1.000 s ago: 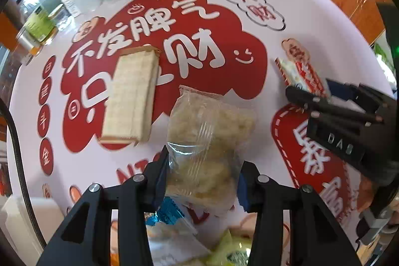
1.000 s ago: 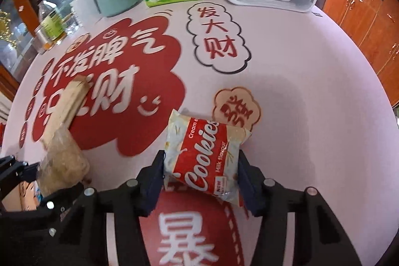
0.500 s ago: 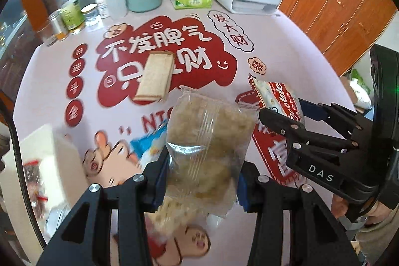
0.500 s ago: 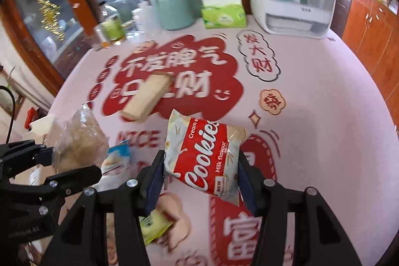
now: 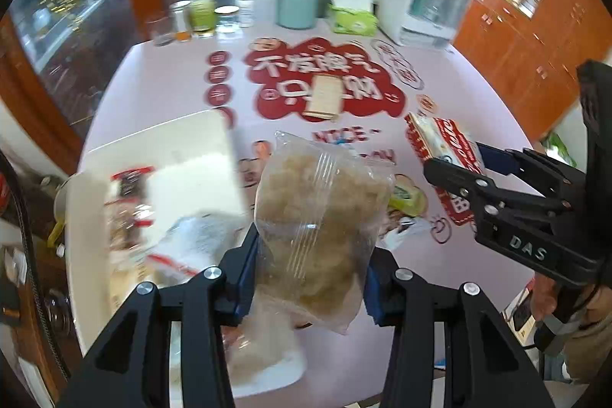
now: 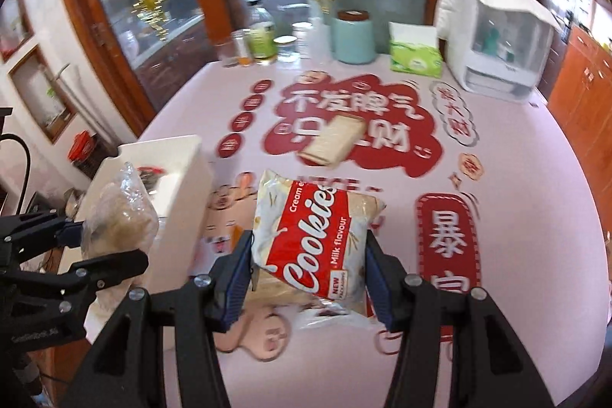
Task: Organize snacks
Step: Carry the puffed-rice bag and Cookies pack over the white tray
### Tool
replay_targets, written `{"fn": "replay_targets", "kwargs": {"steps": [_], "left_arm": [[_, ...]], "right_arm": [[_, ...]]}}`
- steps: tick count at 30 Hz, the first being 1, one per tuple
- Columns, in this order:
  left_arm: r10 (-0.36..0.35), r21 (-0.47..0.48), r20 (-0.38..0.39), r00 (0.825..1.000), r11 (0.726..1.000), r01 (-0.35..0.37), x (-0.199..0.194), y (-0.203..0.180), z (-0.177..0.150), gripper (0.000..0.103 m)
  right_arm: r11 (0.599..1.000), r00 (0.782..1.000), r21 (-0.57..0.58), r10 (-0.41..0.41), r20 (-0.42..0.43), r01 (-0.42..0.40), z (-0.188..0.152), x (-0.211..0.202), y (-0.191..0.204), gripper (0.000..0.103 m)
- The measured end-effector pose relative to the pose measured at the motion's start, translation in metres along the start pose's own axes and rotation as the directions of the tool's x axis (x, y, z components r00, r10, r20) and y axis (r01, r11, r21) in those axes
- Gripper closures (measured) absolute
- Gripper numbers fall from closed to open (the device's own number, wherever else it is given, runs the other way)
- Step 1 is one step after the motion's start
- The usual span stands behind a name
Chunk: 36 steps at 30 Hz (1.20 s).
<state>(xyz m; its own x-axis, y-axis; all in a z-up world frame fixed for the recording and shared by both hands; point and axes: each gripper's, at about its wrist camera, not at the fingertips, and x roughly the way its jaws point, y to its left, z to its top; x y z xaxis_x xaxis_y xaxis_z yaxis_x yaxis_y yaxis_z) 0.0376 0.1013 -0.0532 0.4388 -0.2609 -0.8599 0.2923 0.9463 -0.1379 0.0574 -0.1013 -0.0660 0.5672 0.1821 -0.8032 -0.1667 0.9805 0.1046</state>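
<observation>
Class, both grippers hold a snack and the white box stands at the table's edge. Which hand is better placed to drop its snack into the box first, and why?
Probably the left. The left gripper holds the clear bag right beside the white box, while the right gripper, holding the cookie pack, sits farther from the box, with the left gripper between.

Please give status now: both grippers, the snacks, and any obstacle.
Left gripper shut on clear snack bag. Right gripper shut on Cookies pack. White bin at left, path unobstructed.
</observation>
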Motion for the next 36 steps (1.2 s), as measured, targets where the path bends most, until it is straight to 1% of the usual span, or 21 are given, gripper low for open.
{"fn": "replay_targets", "kwargs": {"steps": [5,11,14,17,24,29,35,36], "left_arm": [[0.044,-0.055,0.035,0.998,0.998,-0.042,-0.024,0.04,-0.014,0.059],[0.086,-0.078,0.07,0.994,0.994,-0.081,-0.046,0.077,-0.021,0.059],[0.108,-0.083,0.088,0.99,0.991,-0.101,-0.053,0.093,-0.017,0.059],[0.127,-0.08,0.106,0.986,0.99,-0.119,-0.059,0.107,-0.01,0.058],[0.16,-0.076,0.131,0.978,0.986,-0.151,-0.06,0.133,0.01,0.058],[0.175,-0.091,0.115,0.978,0.982,-0.165,-0.05,0.149,0.021,0.058],[0.177,-0.091,0.098,0.979,0.981,-0.169,-0.039,0.156,0.028,0.058],[0.178,-0.09,0.098,0.979,0.982,-0.169,-0.037,0.156,0.028,0.055]], "right_arm": [[0.996,0.999,-0.08,0.042,0.022,-0.04,0.006,-0.009,0.054,0.048],[0.984,0.994,-0.16,0.094,0.049,-0.085,0.021,-0.014,0.112,0.048],[0.976,0.992,-0.198,0.106,0.074,-0.09,0.031,-0.016,0.135,0.048],[0.97,0.99,-0.233,0.098,0.098,-0.073,0.043,-0.019,0.156,0.048],[0.964,0.99,-0.265,0.061,0.13,-0.025,0.073,-0.014,0.181,0.048],[0.966,0.992,-0.26,0.044,0.118,-0.012,0.088,-0.002,0.186,0.047],[0.961,0.994,-0.275,0.022,0.107,0.009,0.094,0.01,0.196,0.047],[0.961,0.995,-0.277,0.023,0.099,0.006,0.094,0.012,0.197,0.046]]}}
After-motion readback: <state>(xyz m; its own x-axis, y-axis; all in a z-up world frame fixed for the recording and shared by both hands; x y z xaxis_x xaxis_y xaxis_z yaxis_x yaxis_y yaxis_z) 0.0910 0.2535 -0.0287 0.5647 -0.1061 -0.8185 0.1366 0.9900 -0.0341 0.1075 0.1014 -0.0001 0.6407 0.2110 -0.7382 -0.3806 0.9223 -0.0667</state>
